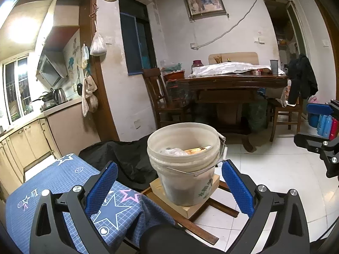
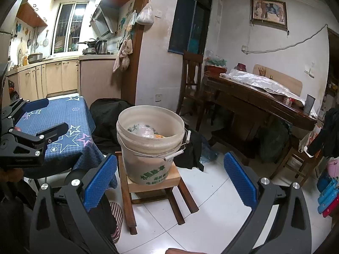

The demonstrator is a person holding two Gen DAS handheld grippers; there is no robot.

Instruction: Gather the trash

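Now both released: left gripper (image 1: 169, 187), right gripper (image 2: 170, 178), facing trash bucket (image 1: 183, 163).

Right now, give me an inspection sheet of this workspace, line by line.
Surface: small table under a blue star-print cloth; nothing seen lying on the part in view.
Job's things: white bucket standing on a wooden block on a low stool, wire handle down, with a plastic wrapper and other scraps inside.
Clutter: black garment heaped behind the bucket; striped slipper on the floor.
Grippers: left gripper open, nothing held; right gripper open, nothing held.
Cables: cord running along the far wall.
Surroundings: dining table, chairs, kitchen counter with a kettle.
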